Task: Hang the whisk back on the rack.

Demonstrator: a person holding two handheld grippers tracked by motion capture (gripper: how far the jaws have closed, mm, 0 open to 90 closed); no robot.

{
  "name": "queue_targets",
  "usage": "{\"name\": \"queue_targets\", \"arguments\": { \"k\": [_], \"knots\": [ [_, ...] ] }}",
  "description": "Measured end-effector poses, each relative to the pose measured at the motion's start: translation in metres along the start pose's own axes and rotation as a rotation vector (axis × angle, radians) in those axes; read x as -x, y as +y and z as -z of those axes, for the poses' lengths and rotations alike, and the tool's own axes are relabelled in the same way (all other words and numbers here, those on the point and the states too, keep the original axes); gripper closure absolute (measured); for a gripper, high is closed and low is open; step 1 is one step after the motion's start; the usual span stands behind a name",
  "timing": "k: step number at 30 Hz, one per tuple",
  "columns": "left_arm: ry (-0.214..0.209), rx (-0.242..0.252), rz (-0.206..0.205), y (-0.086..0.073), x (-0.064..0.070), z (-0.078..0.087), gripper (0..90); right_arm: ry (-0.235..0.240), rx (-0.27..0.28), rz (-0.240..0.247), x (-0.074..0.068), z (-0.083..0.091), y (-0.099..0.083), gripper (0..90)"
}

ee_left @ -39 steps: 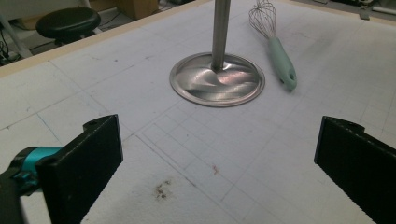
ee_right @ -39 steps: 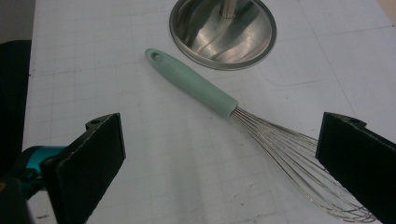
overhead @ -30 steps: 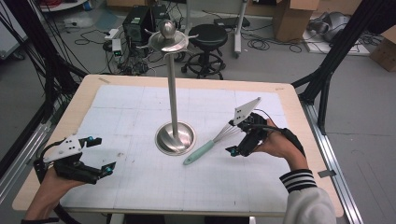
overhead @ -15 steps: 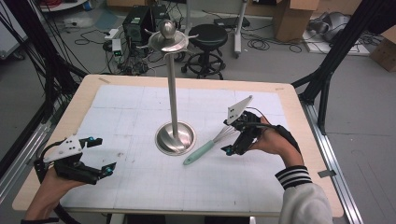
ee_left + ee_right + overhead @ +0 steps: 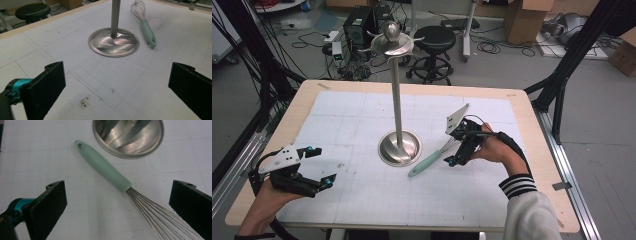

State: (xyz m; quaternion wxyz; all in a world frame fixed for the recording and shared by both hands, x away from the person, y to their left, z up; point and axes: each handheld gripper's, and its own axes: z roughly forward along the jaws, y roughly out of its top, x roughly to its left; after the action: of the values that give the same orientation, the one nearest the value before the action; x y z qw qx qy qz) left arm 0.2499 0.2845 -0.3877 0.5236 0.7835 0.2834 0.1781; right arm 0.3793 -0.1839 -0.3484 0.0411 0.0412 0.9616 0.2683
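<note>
Nearest the person, the left gripper (image 5: 314, 167) sits over the near left part of the table (image 5: 522, 107), jaws spread wide with nothing between them but bare grid-marked mat (image 5: 347, 107). From its own view a few dark specks (image 5: 83, 102) lie on the mat just ahead of the jaws, and the way to the stand is open.

Farther in, on the right, the right gripper (image 5: 455, 152) hangs above the whisk (image 5: 432, 157), tilted down toward it. Its jaws are also wide apart and grip nothing; in the right gripper view the whisk's wires (image 5: 160, 212) and the end of its mint-green handle (image 5: 102, 167) lie between the two jaws, untouched.

The whisk lies flat on the mat, handle pointing toward the near left, its handle just beside the round base (image 5: 399, 148) of the metal stand (image 5: 397, 90), which rises at the table's middle to a hooked top.

Beyond the table stand a black stool (image 5: 434, 40), cables and cardboard boxes (image 5: 524, 15).
</note>
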Motion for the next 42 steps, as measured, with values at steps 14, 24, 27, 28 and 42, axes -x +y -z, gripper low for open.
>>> {"name": "queue_targets", "arguments": {
  "k": [14, 24, 27, 28, 42],
  "knots": [
    [0.000, -0.006, 0.001, 0.000, 0.000, 0.000, 1.7, 0.039, -0.071, 0.045, 0.010, -0.034, 0.010, 0.5],
    [-0.002, -0.006, 0.001, 0.000, 0.001, -0.001, 1.7, 0.073, -0.121, 0.067, 0.014, -0.058, 0.010, 2.1],
    [-0.003, -0.007, 0.002, -0.001, 0.001, -0.001, 1.7, 0.084, -0.131, 0.079, 0.014, -0.063, 0.011, 4.9],
    [-0.002, -0.008, 0.002, -0.001, 0.000, -0.001, 1.7, 0.090, -0.135, 0.085, 0.014, -0.065, 0.011, 4.9],
    [-0.007, -0.009, 0.006, -0.002, 0.000, -0.003, 1.7, 0.113, -0.197, 0.111, 0.015, -0.080, 0.012, 21.1]
  ]
}}
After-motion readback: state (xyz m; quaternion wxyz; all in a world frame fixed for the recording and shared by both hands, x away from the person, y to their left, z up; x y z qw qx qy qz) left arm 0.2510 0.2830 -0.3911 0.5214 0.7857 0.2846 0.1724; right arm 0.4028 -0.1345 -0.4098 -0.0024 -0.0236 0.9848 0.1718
